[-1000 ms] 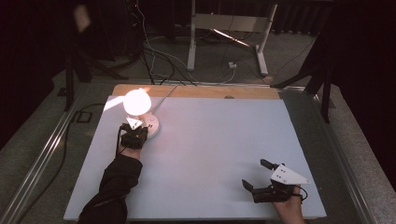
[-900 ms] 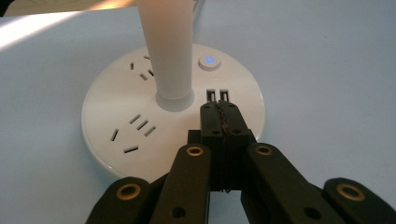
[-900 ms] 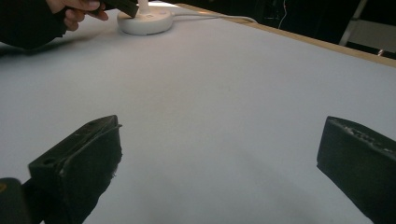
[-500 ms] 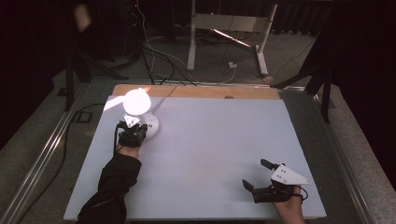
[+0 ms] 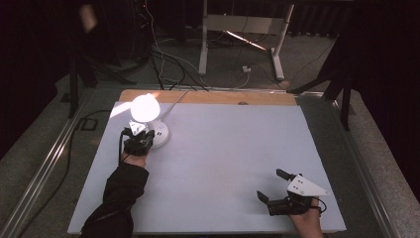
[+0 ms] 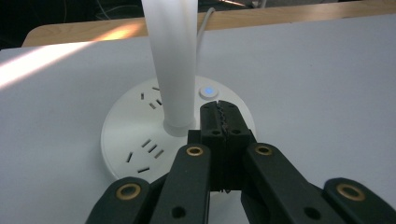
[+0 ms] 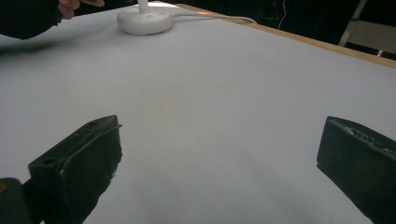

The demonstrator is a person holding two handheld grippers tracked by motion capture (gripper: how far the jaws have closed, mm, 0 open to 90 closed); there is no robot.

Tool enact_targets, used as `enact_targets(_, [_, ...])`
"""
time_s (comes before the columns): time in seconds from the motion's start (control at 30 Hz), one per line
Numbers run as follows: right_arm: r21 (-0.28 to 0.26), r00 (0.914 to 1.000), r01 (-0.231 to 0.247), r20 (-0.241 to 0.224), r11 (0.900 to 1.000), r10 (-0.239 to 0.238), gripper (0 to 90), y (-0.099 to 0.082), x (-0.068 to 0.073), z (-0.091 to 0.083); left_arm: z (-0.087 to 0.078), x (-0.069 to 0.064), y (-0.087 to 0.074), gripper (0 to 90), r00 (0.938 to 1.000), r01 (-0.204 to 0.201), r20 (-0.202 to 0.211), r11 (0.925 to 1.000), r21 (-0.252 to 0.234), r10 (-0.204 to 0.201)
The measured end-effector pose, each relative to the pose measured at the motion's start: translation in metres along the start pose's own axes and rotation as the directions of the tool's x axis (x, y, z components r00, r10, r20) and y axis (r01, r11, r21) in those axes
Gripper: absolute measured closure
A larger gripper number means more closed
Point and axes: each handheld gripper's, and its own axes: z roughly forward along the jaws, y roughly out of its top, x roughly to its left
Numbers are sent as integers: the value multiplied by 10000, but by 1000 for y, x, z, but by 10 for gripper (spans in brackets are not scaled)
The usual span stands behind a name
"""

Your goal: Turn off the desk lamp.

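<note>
A lit white desk lamp [image 5: 145, 108] stands at the table's far left on a round white base [image 6: 140, 135] with sockets and a glowing blue button [image 6: 208, 91]. Its white stem [image 6: 172, 60] rises from the middle of the base. My left gripper [image 6: 219, 114] is shut with nothing between its jaws, and its tips lie over the base just short of the button. In the high view the left gripper [image 5: 138, 140] sits at the base's near edge. My right gripper [image 5: 270, 186] rests open and empty near the table's front right.
The white tabletop [image 5: 228, 148] has a wooden strip [image 5: 208, 97] along its far edge. The lamp's white cable [image 5: 174, 99] runs off the back. A metal stand [image 5: 237, 29] and loose cables lie on the floor beyond. The base [image 7: 144, 21] shows far off in the right gripper view.
My left hand has crept a little forward toward the lamp base. The right gripper has stayed where it was.
</note>
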Motion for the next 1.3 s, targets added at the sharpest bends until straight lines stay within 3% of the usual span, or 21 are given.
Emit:
enact_targets(0.1, [-22,10000,-5,-5,10000,5,0,0,0,0,1,0,-2,900,10000,29,94,9999,-122,-28])
enact_targets(1.03, [-27,10000,-22,7,10000,22,0,0,0,0,16,-2,-14,900,9997,-223,-43,9988,439,225])
enact_targets(1.3, [-1,10000,-10,-33,10000,10,0,0,1,0,16,-8,-15,900,9964,-763,-338,9961,448,778])
